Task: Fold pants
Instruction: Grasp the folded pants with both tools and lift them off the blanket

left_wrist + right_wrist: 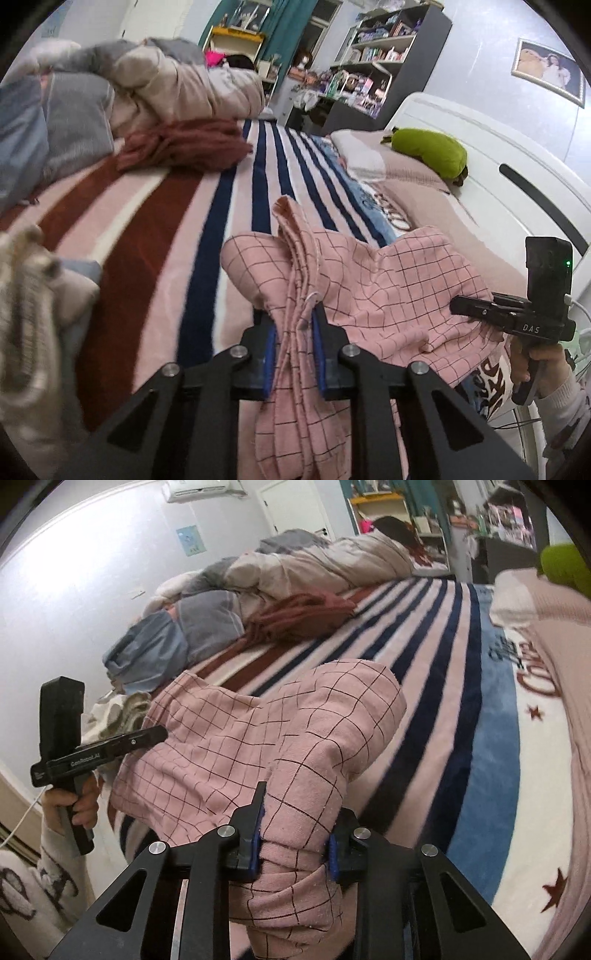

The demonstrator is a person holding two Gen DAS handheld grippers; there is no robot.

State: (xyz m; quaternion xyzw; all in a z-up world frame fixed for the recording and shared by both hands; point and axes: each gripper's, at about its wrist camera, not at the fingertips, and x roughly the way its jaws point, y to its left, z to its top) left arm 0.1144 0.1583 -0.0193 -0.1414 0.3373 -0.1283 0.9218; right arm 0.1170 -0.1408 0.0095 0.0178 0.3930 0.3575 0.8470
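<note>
Pink pants with a thin dark grid (388, 288) hang lifted over the striped blanket (207, 229). My left gripper (293, 325) is shut on a bunched edge of the pants, blue pads pressing the cloth from both sides. In the right wrist view the same pants (229, 738) bulge upward, and my right gripper (297, 834) is shut on a thick fold of them. Each view also shows the other gripper at its side: the right one (461, 308) held by a hand, the left one (159, 734) likewise, both ending at the cloth.
A dark red garment (184, 144) and a heap of duvets and pillows (155, 81) lie at the far side of the bed. A green plush (432, 151) rests by the white headboard (498, 155). Knitted fabric (26, 295) sits at the near left. Shelves (373, 59) stand behind.
</note>
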